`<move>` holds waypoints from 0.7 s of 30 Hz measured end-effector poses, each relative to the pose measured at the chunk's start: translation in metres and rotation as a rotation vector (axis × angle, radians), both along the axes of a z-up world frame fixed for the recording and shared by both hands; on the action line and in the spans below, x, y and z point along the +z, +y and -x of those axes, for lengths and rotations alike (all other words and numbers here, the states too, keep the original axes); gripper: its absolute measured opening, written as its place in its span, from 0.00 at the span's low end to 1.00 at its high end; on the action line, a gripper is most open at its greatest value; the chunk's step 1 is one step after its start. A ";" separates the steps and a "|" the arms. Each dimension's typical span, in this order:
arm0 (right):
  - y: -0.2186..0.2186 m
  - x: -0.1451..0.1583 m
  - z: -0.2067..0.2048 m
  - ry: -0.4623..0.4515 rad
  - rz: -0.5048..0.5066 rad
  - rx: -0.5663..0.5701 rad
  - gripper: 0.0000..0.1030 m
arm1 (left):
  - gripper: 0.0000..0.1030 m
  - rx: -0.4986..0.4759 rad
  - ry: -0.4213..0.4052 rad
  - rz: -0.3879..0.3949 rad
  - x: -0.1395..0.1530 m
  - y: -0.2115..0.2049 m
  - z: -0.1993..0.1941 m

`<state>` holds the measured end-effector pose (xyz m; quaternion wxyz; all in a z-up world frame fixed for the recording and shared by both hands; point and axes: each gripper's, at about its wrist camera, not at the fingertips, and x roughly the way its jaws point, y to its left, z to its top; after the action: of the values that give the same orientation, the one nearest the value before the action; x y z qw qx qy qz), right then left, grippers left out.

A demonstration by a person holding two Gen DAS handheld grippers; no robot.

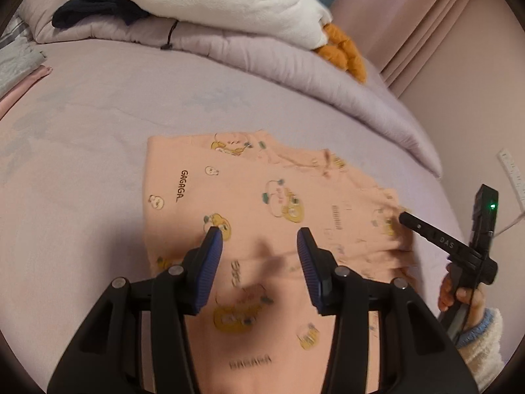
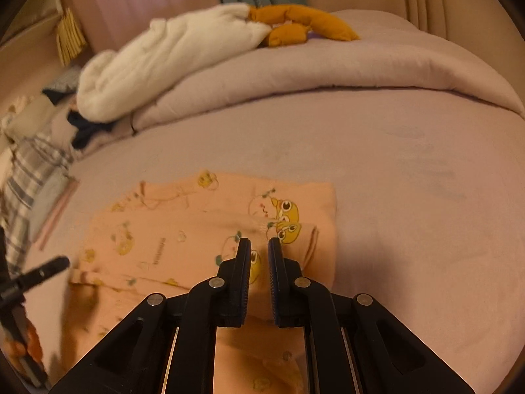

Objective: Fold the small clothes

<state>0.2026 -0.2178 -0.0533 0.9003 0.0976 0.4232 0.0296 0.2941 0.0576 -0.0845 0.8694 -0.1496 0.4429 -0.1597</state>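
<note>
Nearest the left wrist camera, the left gripper (image 1: 259, 239) hangs over the peach garment (image 1: 249, 203) with its blue-padded jaws spread apart and nothing between them; only cloth shows below the gap. The garment, printed with yellow cartoon figures and the word GAGAGA, lies partly folded on the lilac bed sheet (image 1: 98, 105), one straight folded edge along its left side in this view. At its right edge the right gripper (image 1: 405, 219) reaches in from the side, its tip at the cloth's border, held by a hand (image 1: 457, 295) in a fleecy cream sleeve (image 1: 482, 344).

In the right wrist view that gripper (image 2: 260, 246) has its jaws drawn nearly together; whether a thin fold of cloth is nipped between them is hard to tell. The garment (image 2: 183, 229) spreads below and beyond the tips.

Farther back a rolled lilac duvet (image 1: 295, 75) crosses the bed. On it rest a white fleece blanket (image 1: 223, 0), a dark garment (image 1: 95, 6) and an orange plush piece (image 1: 344, 52).
</note>
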 end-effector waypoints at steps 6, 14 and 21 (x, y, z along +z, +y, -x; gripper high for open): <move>-0.013 -0.038 -0.012 0.068 -0.070 -0.068 0.08 | 0.41 -0.028 0.084 -0.005 -0.031 0.002 -0.016; -0.001 -0.006 0.036 0.020 -0.076 0.014 0.08 | 0.41 -0.001 0.090 0.049 -0.019 0.028 0.034; 0.011 -0.007 0.107 0.040 -0.057 0.115 0.09 | 0.42 -0.037 0.082 0.048 -0.021 0.039 0.112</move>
<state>0.0960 -0.2071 -0.0599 0.8853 0.0996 0.4450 0.0914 0.1819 0.0961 -0.1050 0.8435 -0.1686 0.4771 -0.1802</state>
